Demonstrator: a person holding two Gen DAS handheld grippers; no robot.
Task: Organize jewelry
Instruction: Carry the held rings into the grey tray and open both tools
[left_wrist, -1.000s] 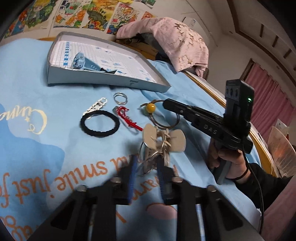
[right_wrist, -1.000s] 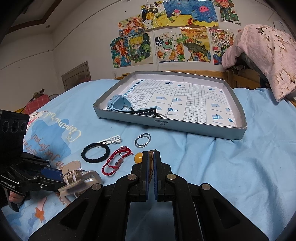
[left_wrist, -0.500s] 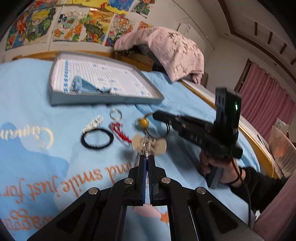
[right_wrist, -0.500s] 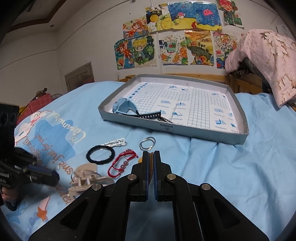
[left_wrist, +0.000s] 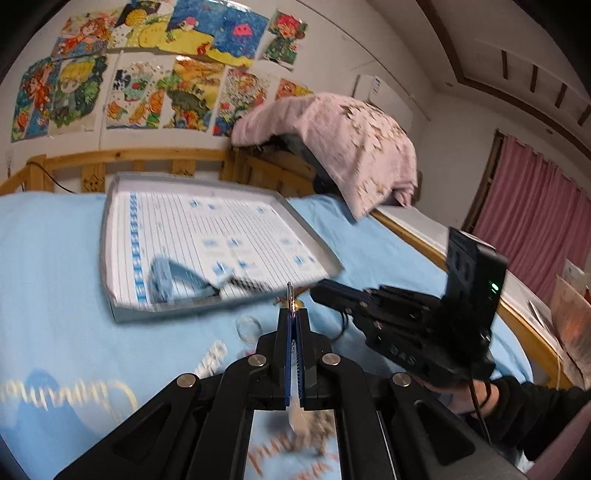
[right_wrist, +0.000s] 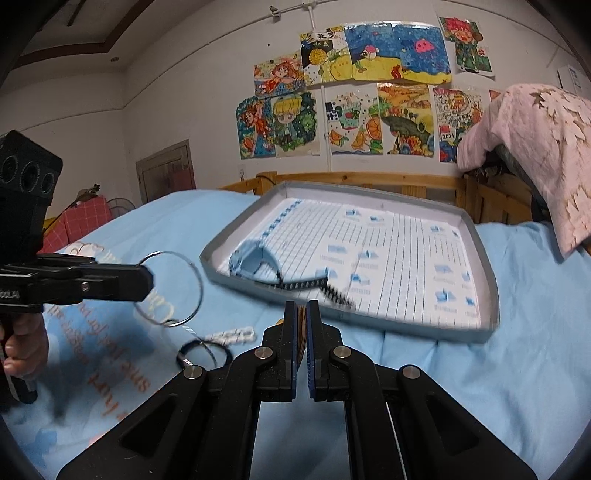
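My left gripper (left_wrist: 293, 321) is shut on a large wire ring of the keyring bunch (right_wrist: 177, 284) and holds it lifted above the blue bedsheet; a blurred charm hangs below the jaws (left_wrist: 303, 417). In the right wrist view the left gripper (right_wrist: 144, 282) is at the left. My right gripper (right_wrist: 302, 314) is shut on a brown cord with an orange bead. The grey tray (right_wrist: 484, 273) holds a light blue watch (right_wrist: 251, 260); it also shows in the left wrist view (left_wrist: 110, 258).
A black bracelet (right_wrist: 201, 352), a white chain clasp (right_wrist: 231, 336) and a small steel ring (left_wrist: 249, 326) lie on the sheet in front of the tray. A pink cloth (left_wrist: 340, 147) hangs over the wooden bed rail (right_wrist: 369, 181) behind the tray.
The left gripper closed on the keyring bunch and lifted it off the sheet toward the tray. The right gripper stayed shut on its cord and rose a little.
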